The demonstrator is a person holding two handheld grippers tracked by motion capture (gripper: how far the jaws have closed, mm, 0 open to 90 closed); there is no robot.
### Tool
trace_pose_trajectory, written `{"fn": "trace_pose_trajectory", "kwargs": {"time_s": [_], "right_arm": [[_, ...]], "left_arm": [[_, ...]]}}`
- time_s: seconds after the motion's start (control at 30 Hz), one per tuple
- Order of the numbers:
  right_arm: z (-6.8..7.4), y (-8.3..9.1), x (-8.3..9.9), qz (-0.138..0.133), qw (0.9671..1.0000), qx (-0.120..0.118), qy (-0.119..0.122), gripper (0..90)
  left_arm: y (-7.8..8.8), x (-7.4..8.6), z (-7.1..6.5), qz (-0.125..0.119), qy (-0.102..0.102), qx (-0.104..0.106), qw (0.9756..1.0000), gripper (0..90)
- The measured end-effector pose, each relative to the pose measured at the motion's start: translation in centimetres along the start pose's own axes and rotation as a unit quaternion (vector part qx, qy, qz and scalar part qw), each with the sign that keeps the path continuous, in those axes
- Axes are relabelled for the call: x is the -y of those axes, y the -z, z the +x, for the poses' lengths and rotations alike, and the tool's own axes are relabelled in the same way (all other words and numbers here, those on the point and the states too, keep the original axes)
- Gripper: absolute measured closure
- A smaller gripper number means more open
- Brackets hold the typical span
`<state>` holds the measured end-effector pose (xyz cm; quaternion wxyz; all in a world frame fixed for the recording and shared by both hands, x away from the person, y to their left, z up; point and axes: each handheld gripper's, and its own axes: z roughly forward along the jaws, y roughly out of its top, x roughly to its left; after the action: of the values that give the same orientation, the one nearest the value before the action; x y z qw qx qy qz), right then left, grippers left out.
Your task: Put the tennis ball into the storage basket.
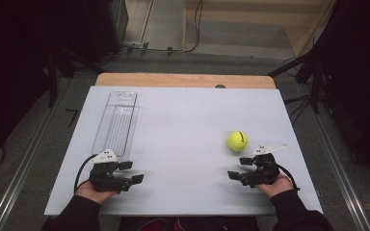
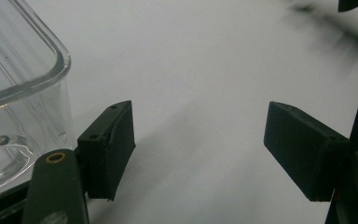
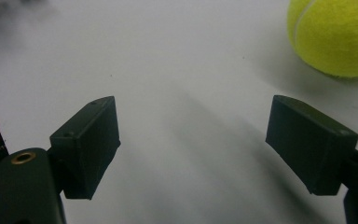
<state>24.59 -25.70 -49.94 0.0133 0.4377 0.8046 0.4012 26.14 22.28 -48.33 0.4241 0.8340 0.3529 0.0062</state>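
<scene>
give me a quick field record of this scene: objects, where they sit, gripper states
surface: white board on a wooden table
ball: yellow-green tennis ball, right side of the board, just beyond the right gripper, untouched
container: clear plastic tray, far left of the board, lying flat, appears empty
left gripper: near edge, just in front of the tray's near end, jaws open, nothing between them
right gripper: near edge, jaws open, nothing between them; ball off to one side in the right gripper view
</scene>
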Motion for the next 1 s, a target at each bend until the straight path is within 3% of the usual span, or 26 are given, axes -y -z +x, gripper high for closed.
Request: {"fn": "trace_pose_trajectory", "kwargs": {"time_s": [0.07, 0.67, 0.7, 0.8, 1.0], "right_arm": [[-0.05, 0.02, 0.03, -0.002, 1.0000, -0.001, 0.002, 15.3], [-0.18, 0.35, 0.14, -0.013, 0.9999, -0.002, -0.005, 7.3], [-0.23, 0.34, 0.12, -0.012, 0.9999, 0.005, -0.009, 2.0], [-0.25, 0.14, 0.19, 0.009, 0.9999, 0.003, -0.010, 2.2], [-0.11, 0.21, 0.11, 0.003, 1.0000, 0.006, -0.005, 2.3]], "left_arm": [[0.00, -0.05, 0.01, 0.003, 0.002, 0.003, 1.0000, 21.7], [0.10, -0.16, 0.07, 0.007, 0.012, 0.004, 0.9999, 22.2], [0.11, -0.16, 0.06, 0.007, 0.012, 0.003, 0.9999, 22.2], [0.17, -0.18, 0.06, 0.005, 0.015, 0.004, 0.9999, 22.3], [0.24, -0.20, -0.01, 0.005, 0.015, 0.004, 0.9999, 22.3]]}}
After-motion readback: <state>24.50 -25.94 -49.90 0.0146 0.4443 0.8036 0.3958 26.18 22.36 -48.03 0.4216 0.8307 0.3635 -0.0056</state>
